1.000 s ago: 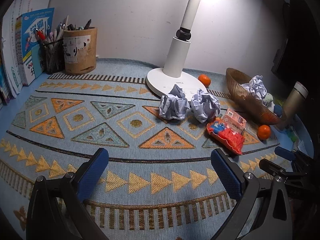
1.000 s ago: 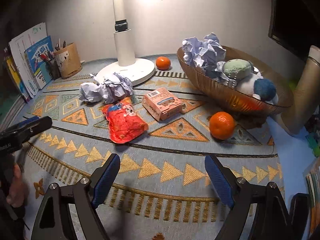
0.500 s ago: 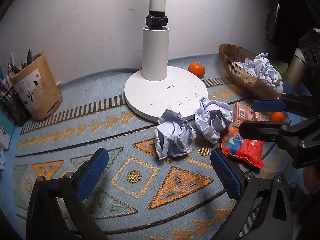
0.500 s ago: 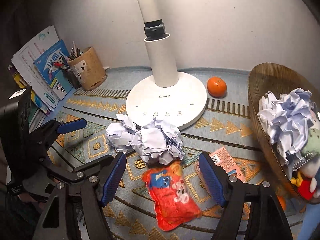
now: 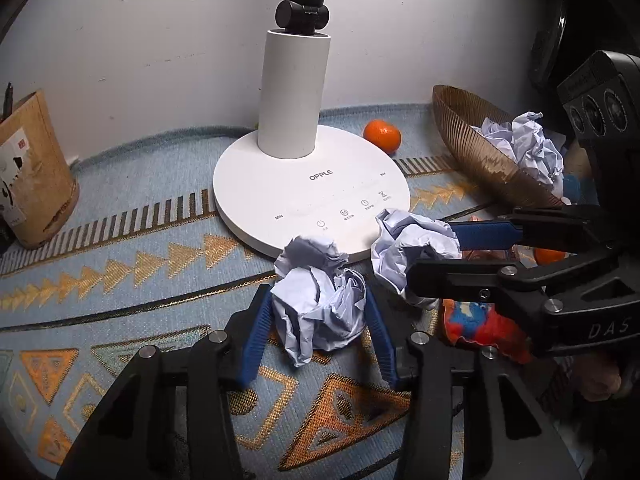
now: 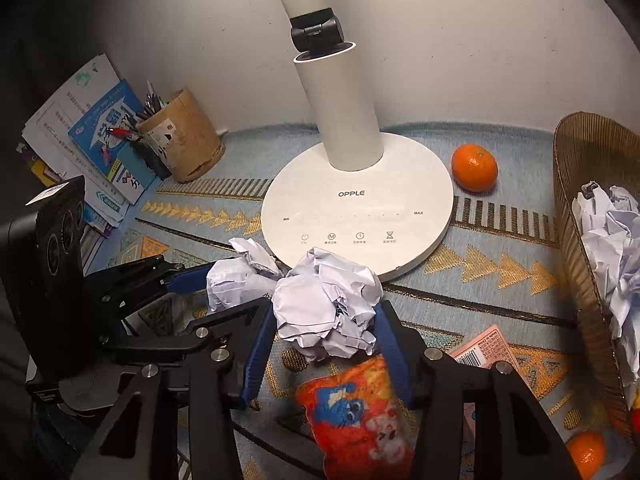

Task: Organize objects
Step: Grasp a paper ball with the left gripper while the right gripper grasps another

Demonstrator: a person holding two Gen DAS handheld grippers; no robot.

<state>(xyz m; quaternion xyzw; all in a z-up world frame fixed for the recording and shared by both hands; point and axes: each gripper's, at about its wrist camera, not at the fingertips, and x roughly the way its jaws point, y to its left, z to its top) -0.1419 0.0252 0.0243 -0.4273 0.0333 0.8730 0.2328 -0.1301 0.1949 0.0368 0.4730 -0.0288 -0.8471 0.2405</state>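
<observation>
Two crumpled white paper balls lie on the patterned mat by the lamp base. My left gripper (image 5: 318,316) is shut on the left paper ball (image 5: 320,304); it also shows in the right wrist view (image 6: 240,280). My right gripper (image 6: 326,320) is shut on the right paper ball (image 6: 328,304), which also shows in the left wrist view (image 5: 412,248). Both balls still rest on the mat. A gold wire basket (image 6: 580,240) at the right holds more crumpled paper (image 6: 612,232).
A white lamp base (image 6: 360,208) stands just behind the balls. A red snack bag (image 6: 356,416) and a pink box (image 6: 484,352) lie in front. Oranges (image 6: 474,168) sit on the mat. A pen holder (image 6: 184,140) and books (image 6: 88,136) stand at the back left.
Both grippers moved forward to the paper balls and their jaws closed from wide open onto one ball each.
</observation>
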